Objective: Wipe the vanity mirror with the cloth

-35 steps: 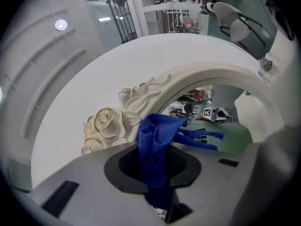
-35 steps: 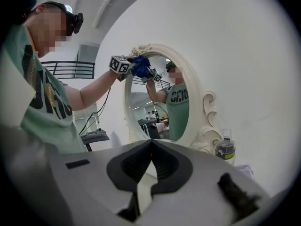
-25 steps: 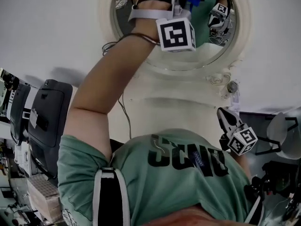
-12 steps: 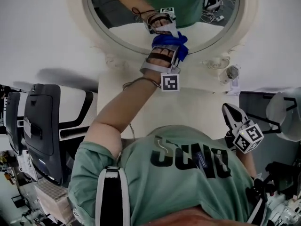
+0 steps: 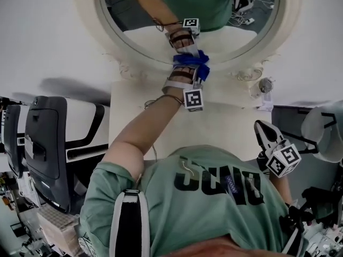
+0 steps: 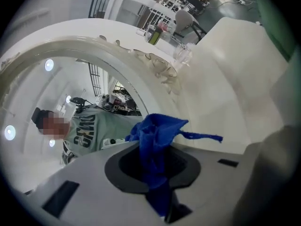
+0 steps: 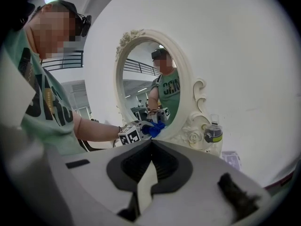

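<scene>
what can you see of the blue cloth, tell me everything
The blue cloth is a small soft rag, crumpled into a bunch with a loose frayed strand trailing off one side. The left claw is shut on its middle, so part pokes out past the tips and part hangs back between them. It sits at the lower edge of the oval mirror, apparently pressed to the glass, where its reflection meets it.

Blue cloth (image 6: 155,145) in tool (image 6: 157,173)
</scene>
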{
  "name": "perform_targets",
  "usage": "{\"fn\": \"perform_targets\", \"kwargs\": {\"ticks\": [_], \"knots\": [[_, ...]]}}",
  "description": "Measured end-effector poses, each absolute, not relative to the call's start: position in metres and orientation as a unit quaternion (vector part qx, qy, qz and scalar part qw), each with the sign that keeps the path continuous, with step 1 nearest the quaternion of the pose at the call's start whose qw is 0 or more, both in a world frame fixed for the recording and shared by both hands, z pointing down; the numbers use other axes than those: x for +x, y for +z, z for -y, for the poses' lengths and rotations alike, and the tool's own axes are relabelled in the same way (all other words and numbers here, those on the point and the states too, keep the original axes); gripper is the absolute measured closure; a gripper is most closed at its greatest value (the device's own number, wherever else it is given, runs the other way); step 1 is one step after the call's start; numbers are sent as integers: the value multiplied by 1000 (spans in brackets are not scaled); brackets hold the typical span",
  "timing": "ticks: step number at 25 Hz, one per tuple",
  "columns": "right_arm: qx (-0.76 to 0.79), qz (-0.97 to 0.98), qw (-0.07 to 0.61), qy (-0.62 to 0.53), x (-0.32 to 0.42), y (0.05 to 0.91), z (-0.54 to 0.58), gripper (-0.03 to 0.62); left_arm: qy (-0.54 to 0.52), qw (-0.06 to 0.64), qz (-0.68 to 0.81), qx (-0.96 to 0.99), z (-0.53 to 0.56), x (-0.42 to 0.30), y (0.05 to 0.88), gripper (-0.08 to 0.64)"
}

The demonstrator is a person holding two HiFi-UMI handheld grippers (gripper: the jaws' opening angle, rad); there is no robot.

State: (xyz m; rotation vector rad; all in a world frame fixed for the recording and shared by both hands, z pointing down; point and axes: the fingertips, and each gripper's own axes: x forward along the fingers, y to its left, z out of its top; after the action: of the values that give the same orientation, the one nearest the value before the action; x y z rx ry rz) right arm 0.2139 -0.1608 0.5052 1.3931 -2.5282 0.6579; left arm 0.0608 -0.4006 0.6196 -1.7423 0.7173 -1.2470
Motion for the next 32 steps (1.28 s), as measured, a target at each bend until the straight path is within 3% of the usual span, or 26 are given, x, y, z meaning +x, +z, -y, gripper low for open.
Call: {"fn": "perform_targets", "kwargs": {"ticks": [7, 15, 20, 32], "knots": [[464, 863, 66, 188, 203, 497, 174, 584, -520, 380, -263, -719, 406, 61, 597, 477], [468, 866, 39, 172, 208, 483, 180, 585, -329, 538, -400, -665, 396, 78, 277, 476], [468, 869, 15, 158, 214, 479, 186, 584, -294, 595, -458, -591, 408, 79, 138, 476], [479, 861, 0, 170, 231, 486, 178, 584, -334, 605, -479, -541, 437, 87, 110, 477]]}}
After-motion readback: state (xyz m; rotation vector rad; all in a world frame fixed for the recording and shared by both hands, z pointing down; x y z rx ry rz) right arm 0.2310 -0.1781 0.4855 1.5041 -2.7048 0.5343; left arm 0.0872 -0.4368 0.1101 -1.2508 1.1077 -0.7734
